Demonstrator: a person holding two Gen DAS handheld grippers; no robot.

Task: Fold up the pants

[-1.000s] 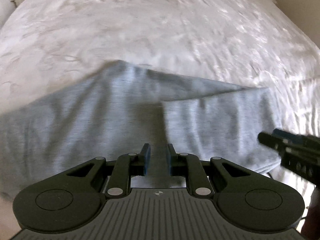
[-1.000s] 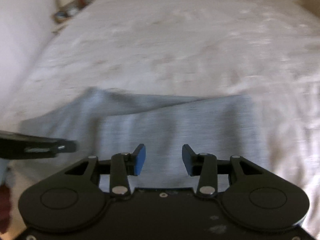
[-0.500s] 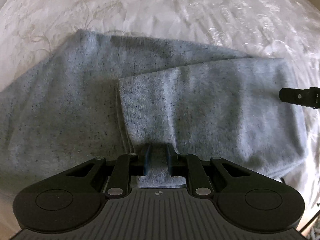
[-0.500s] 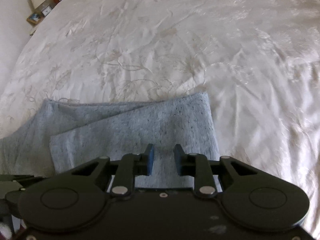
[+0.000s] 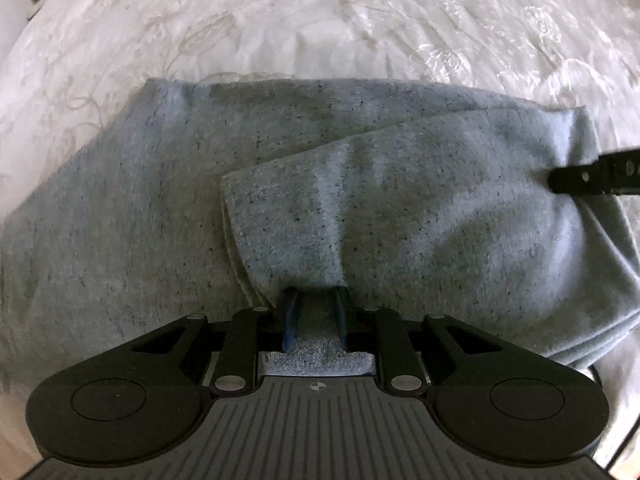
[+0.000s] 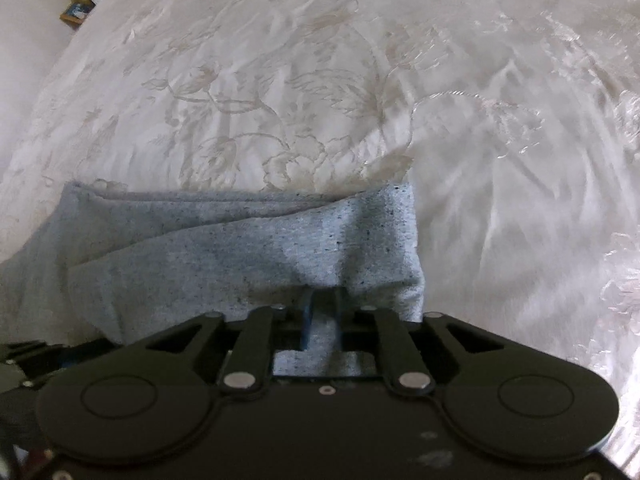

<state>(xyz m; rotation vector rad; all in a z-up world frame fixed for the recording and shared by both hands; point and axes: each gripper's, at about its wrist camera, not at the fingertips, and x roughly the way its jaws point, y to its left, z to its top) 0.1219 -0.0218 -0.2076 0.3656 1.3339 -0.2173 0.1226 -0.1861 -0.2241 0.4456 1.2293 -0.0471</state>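
Note:
Grey speckled pants (image 5: 160,208) lie partly folded on a white embroidered bedspread (image 5: 320,20). A folded-over layer (image 5: 420,208) lies on top at the right. My left gripper (image 5: 315,300) is shut on the near edge of that layer, with cloth bunched between its fingers. My right gripper (image 6: 323,300) is shut on the near edge of the pants (image 6: 248,256) close to their right end. The right gripper's finger also shows at the right edge of the left wrist view (image 5: 592,176).
The bedspread (image 6: 400,80) stretches far beyond and to the right of the pants. A small shelf with objects (image 6: 80,4) stands at the far left beyond the bed. The bed's near edge is under the grippers.
Both grippers moved forward and down onto the pants' near edge and closed on the cloth. The right gripper went from wide open to shut.

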